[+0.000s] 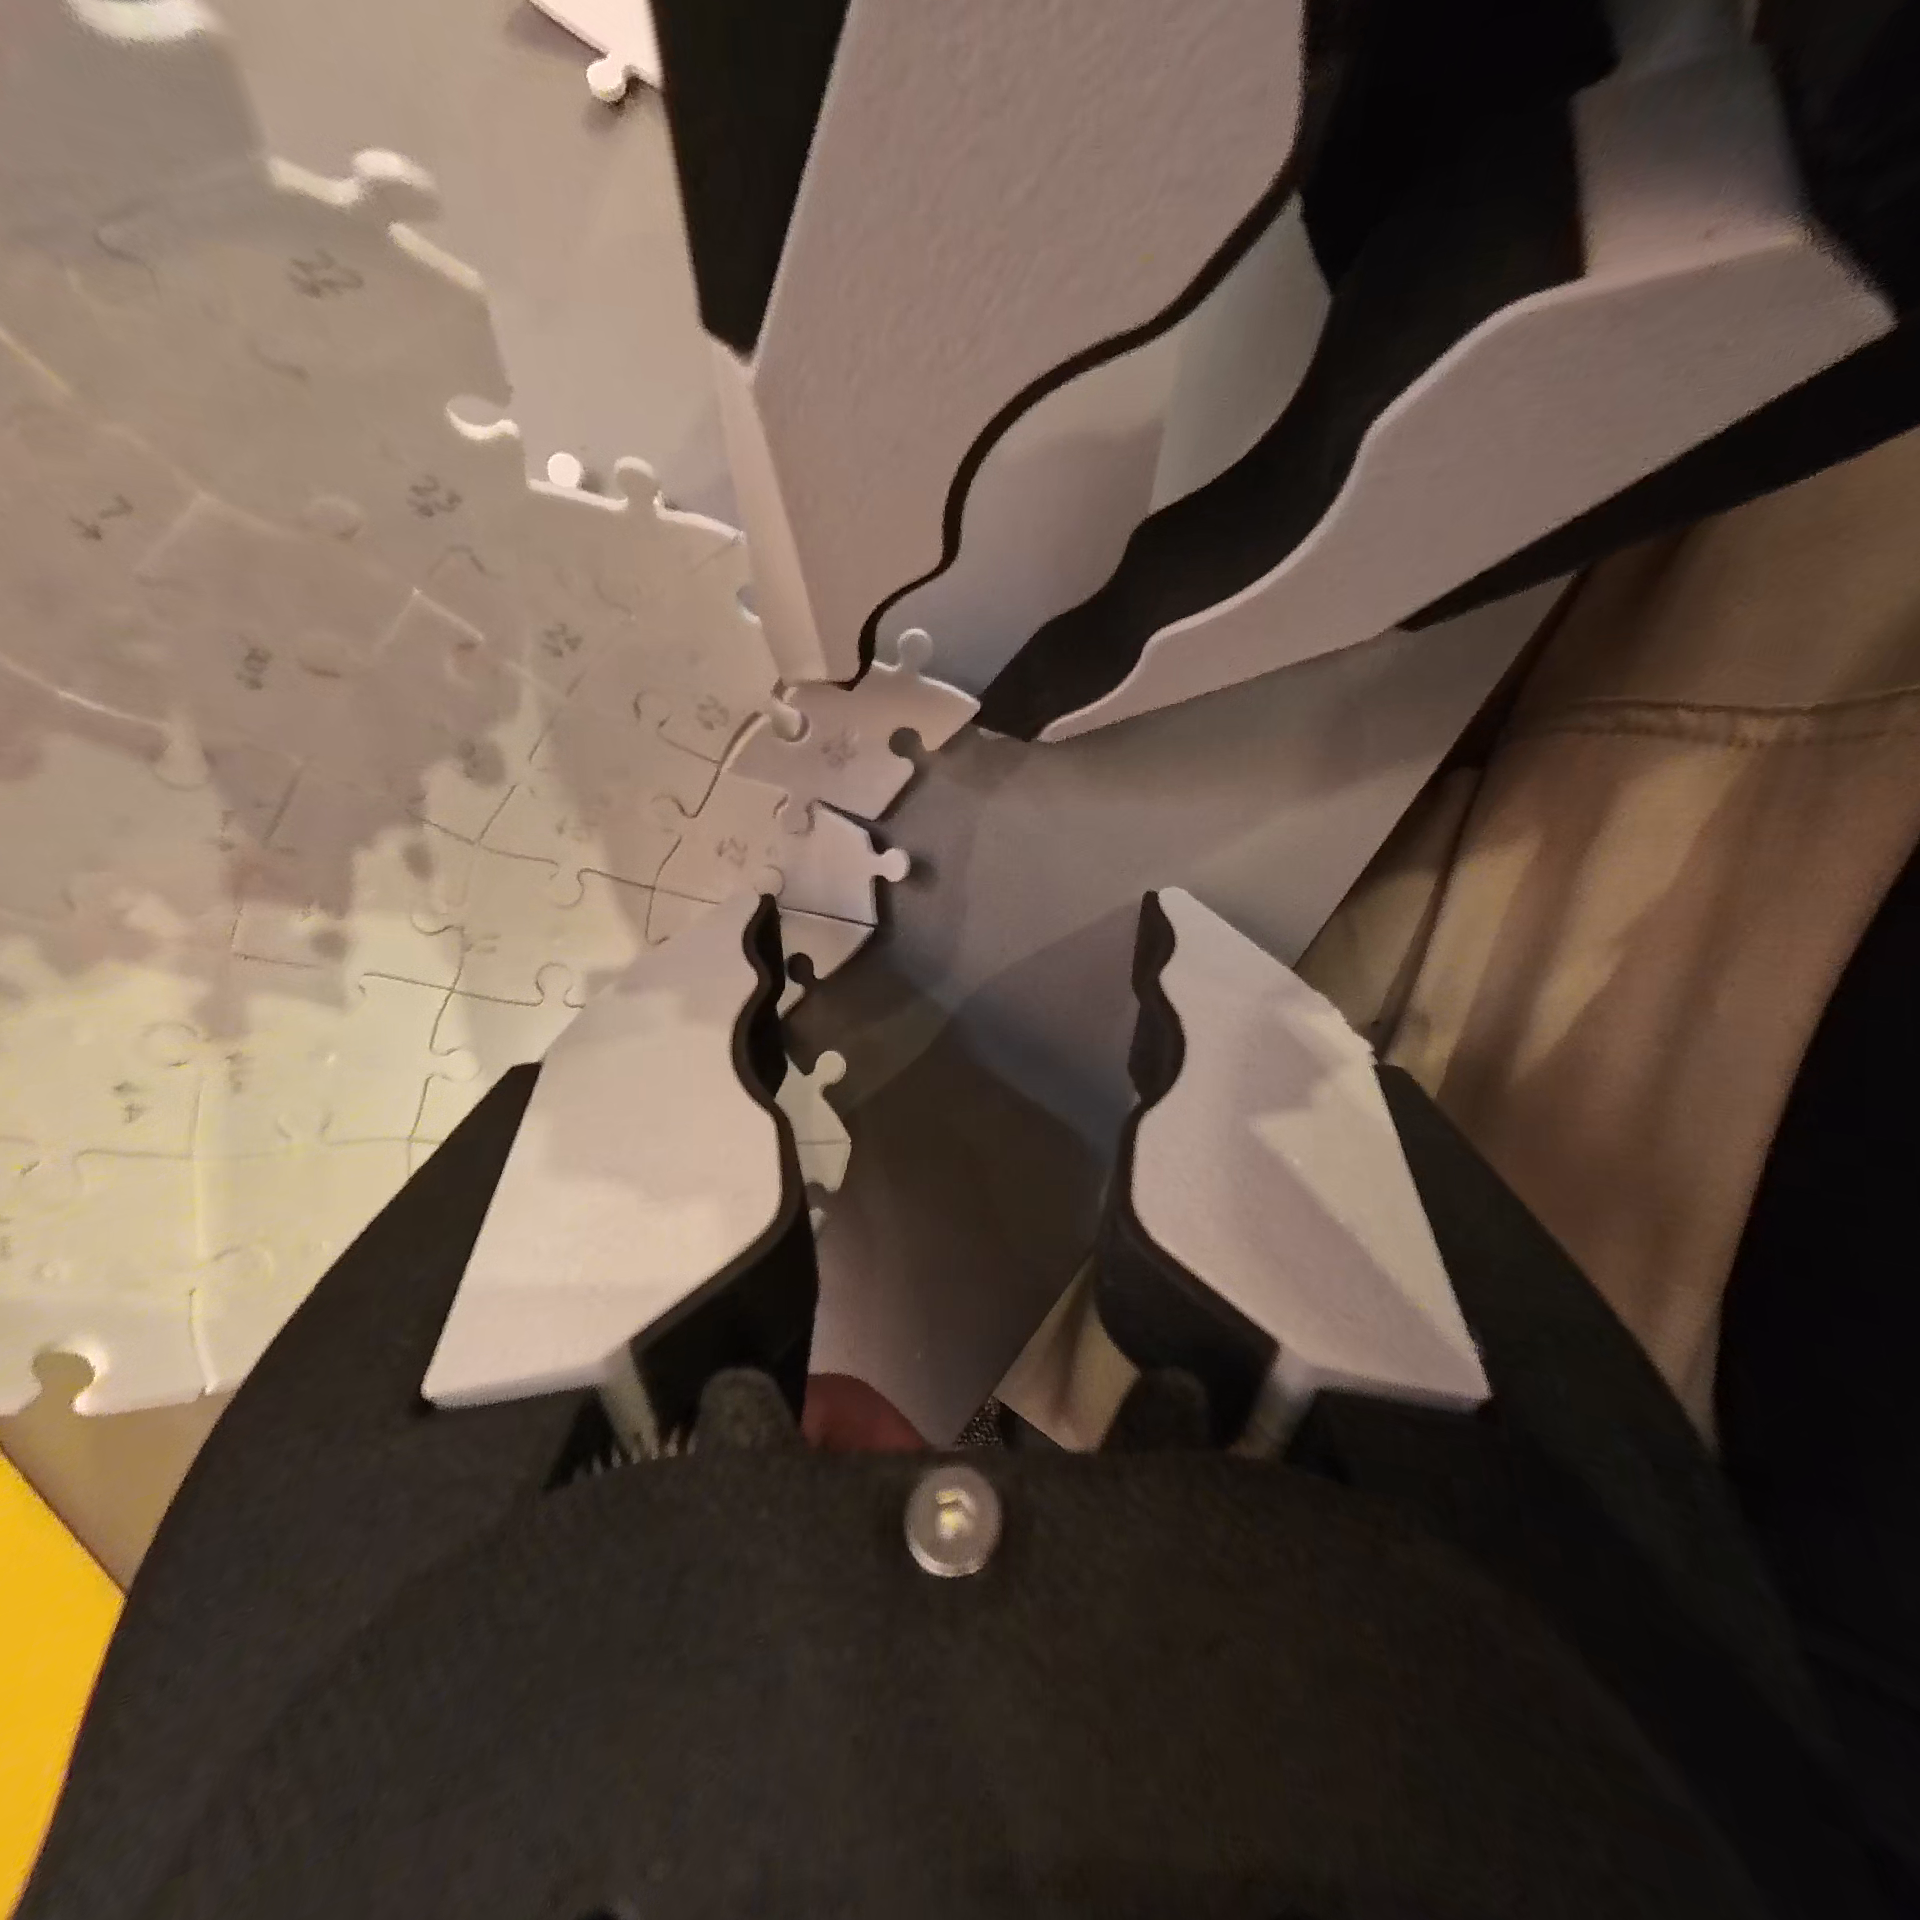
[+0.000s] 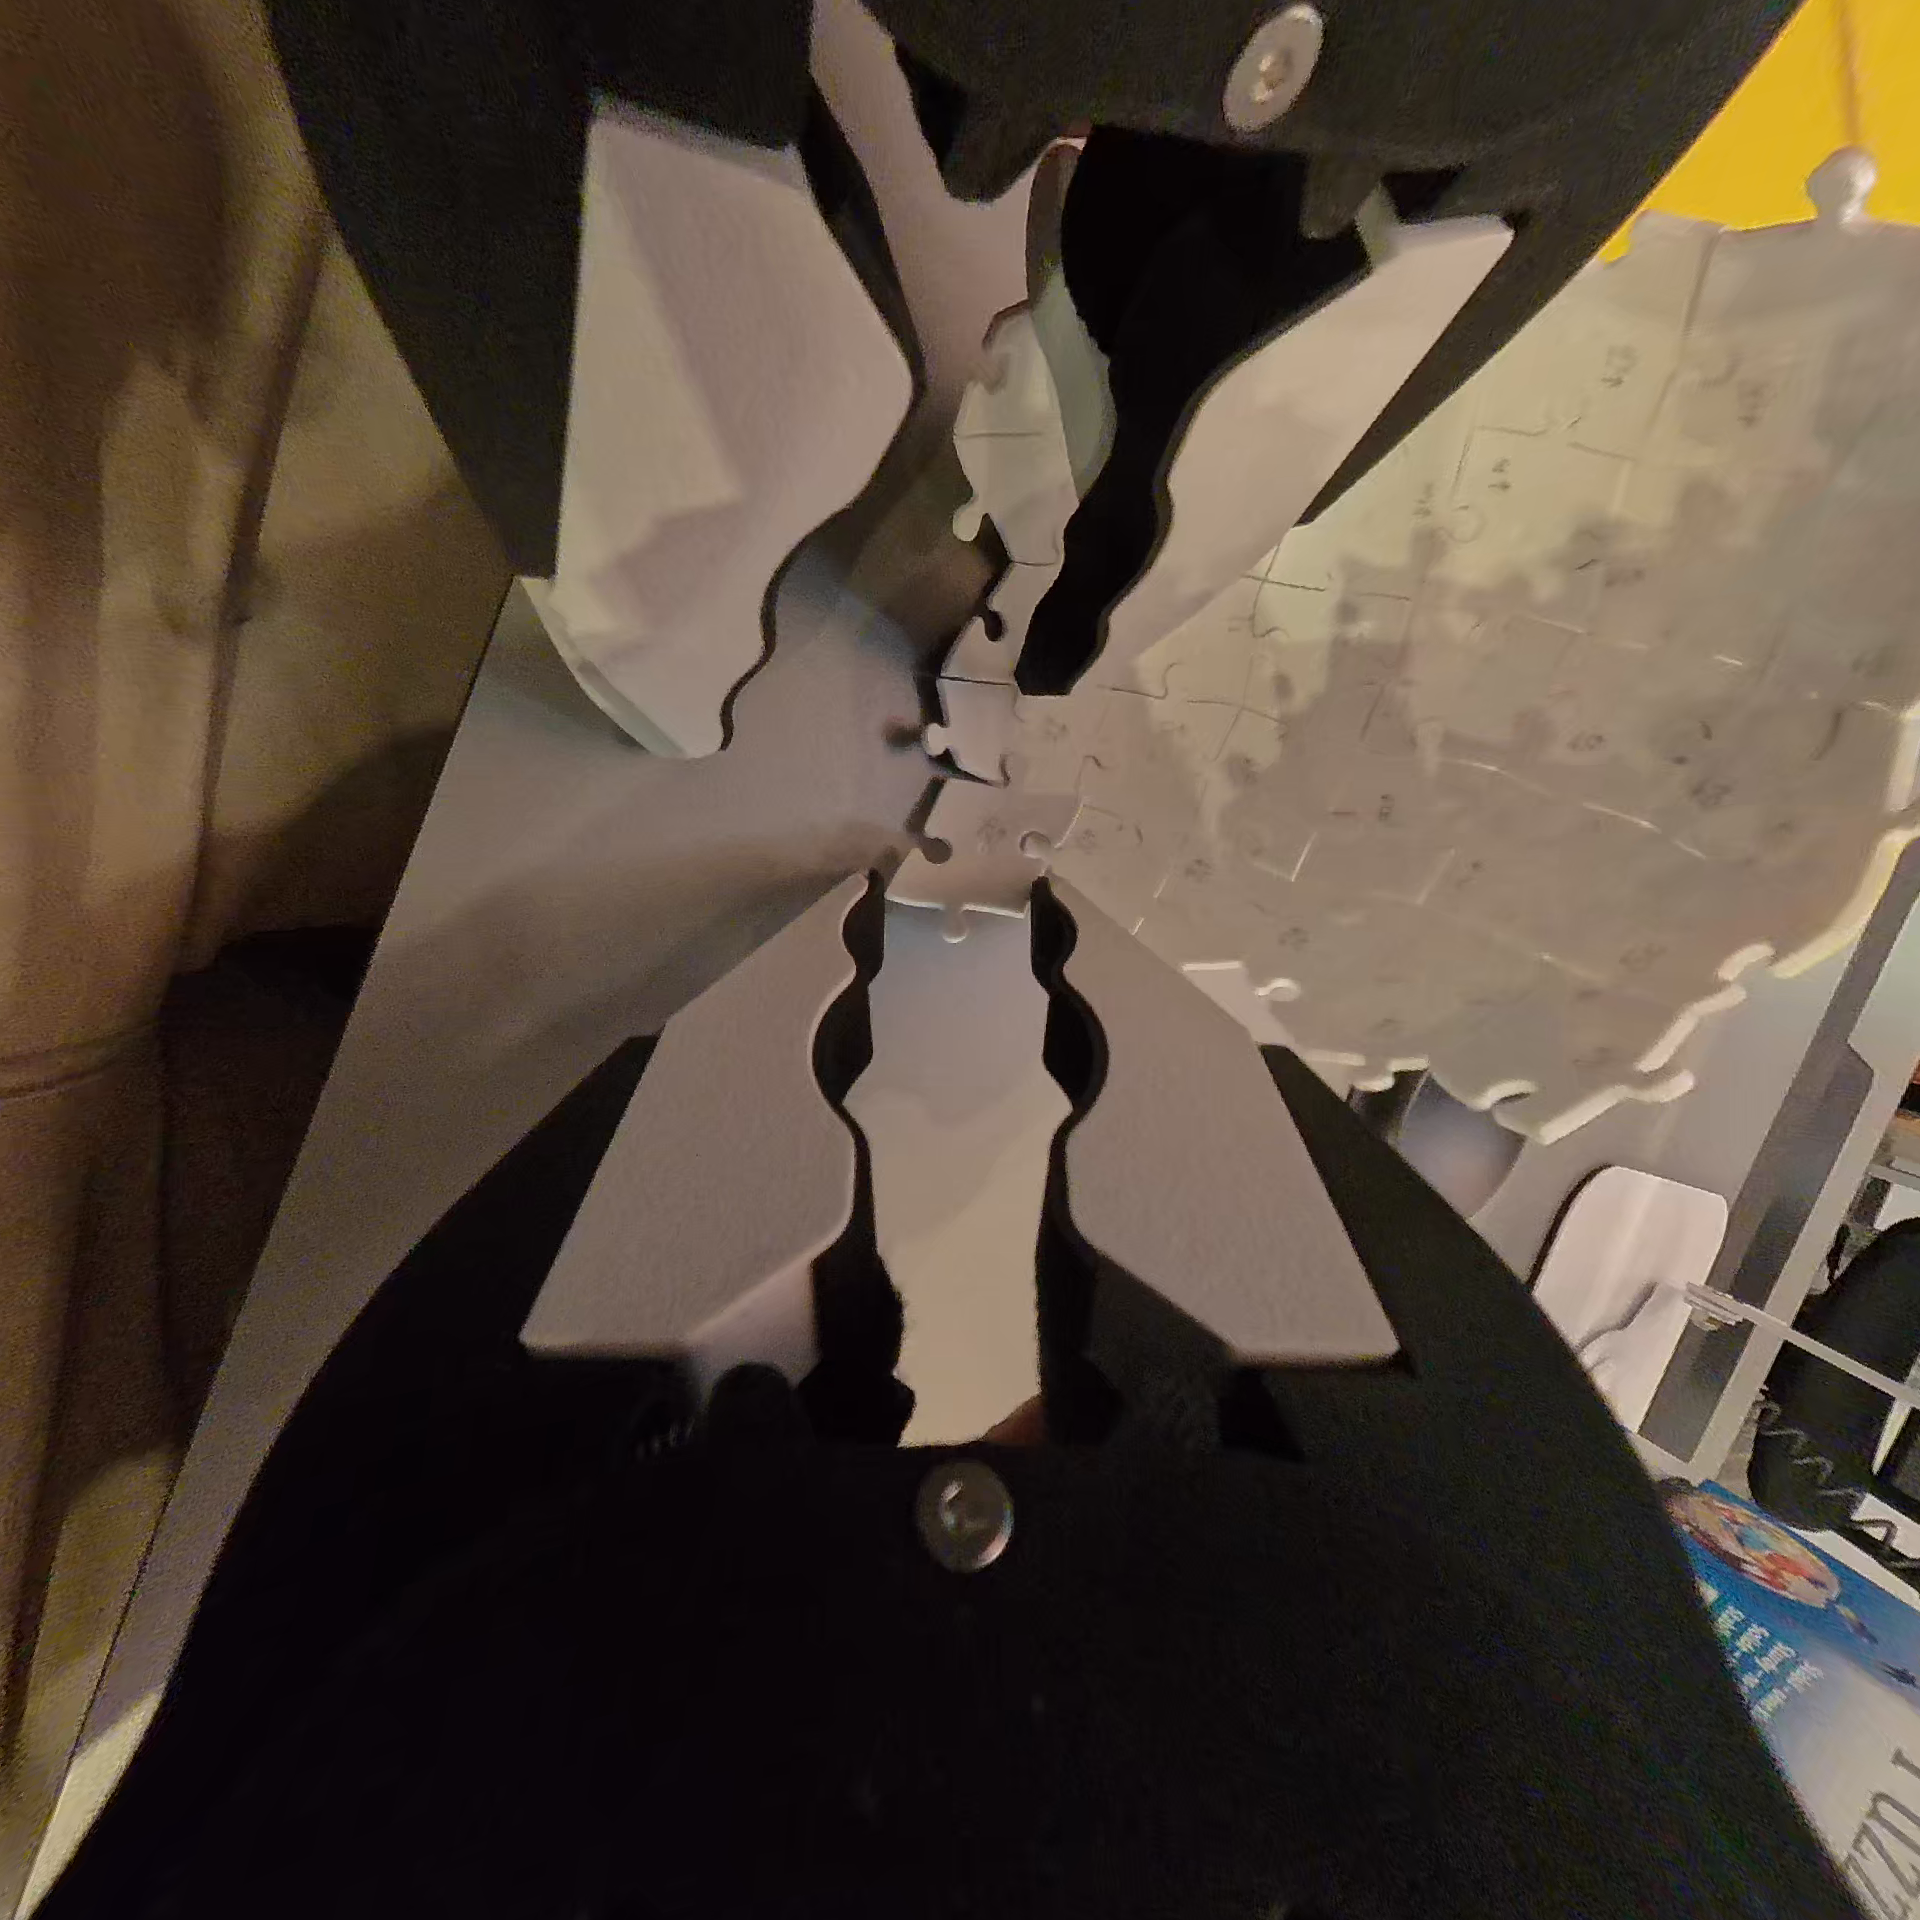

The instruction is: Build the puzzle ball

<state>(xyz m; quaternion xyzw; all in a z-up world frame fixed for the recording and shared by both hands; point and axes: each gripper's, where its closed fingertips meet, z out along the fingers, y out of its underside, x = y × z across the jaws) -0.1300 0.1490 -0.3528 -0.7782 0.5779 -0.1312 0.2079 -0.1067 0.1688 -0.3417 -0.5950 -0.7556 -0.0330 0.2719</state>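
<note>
The partly built puzzle ball [image 1: 312, 831] is a curved white shell of joined pieces with small marks on them; it also shows in the right wrist view [image 2: 1455, 727]. My right gripper [image 2: 953, 883] holds a white puzzle piece [image 2: 977, 836] by its edges against the shell's open edge. In the left wrist view this gripper [image 1: 925, 681] comes in from above with the piece [image 1: 842, 743] at its tips. My left gripper [image 1: 956, 909] is open, with one finger lying over the shell's edge and the other clear of it. It enters the right wrist view from above [image 2: 878, 707].
A grey tabletop [image 1: 1039, 831] lies under the grippers. Beige cloth of a person [image 1: 1610, 935] is close beside them. A loose white piece [image 1: 613, 78] lies farther off. A yellow surface [image 2: 1818, 104] and a blue printed box [image 2: 1818, 1662] sit at the edges. Both grippers' tips are close together, under 4 cm apart.
</note>
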